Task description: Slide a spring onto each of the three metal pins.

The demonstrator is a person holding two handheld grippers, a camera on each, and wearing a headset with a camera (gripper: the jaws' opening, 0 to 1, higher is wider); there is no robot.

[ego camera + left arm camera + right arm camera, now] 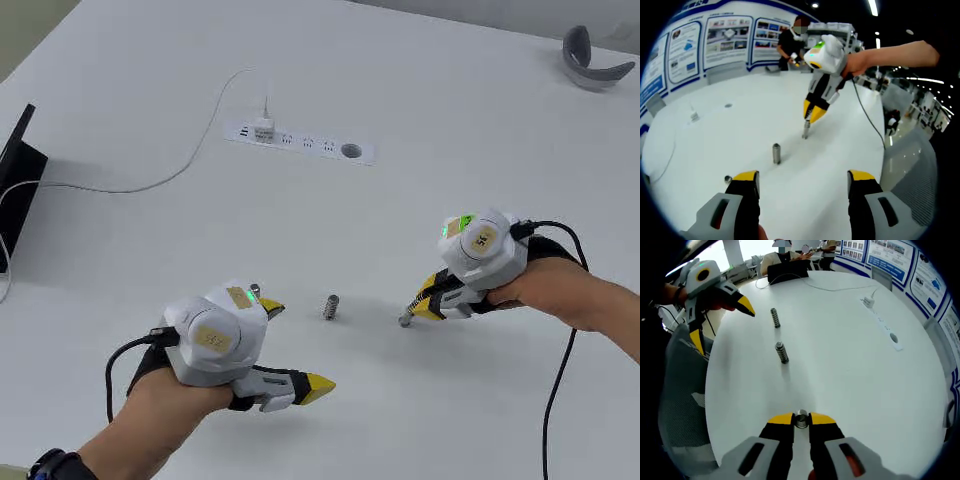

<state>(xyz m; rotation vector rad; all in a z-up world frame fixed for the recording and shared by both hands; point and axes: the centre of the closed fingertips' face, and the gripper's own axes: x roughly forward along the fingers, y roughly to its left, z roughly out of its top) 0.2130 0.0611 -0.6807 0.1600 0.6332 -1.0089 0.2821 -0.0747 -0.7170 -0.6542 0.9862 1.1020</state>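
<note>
We see a broad white surface (420,110) that carries everything. At its left edge leans a dark screen (14,175). Toward the far edge lies a long white power strip (300,142) with a charger (264,128) plugged into it, and a white cable (190,160) trails from the charger across the surface toward the screen. A grey curved band (592,58) rests near the far right corner. Closer to the front edge, the left gripper (297,347) sits low on the left. Its fingers (746,176) are spread wide and grasp nothing. The right gripper (424,305) is held on the right, tilted down so its yellow tips point at the surface. Its fingers (781,419) are clenched on a coiled spring (801,420). In the head view the lower end of this spring meets the surface just under the tips, and we cannot tell whether a pin runs inside it. Between the two grippers stands the middle pin (331,306), upright with coils around it and apart from both. In the left gripper view it stands on the line from the spread fingers to the right gripper. A third pin (255,290) stands just beside the far fingertip of the left gripper, and in the right gripper view it too shows coils.
</note>
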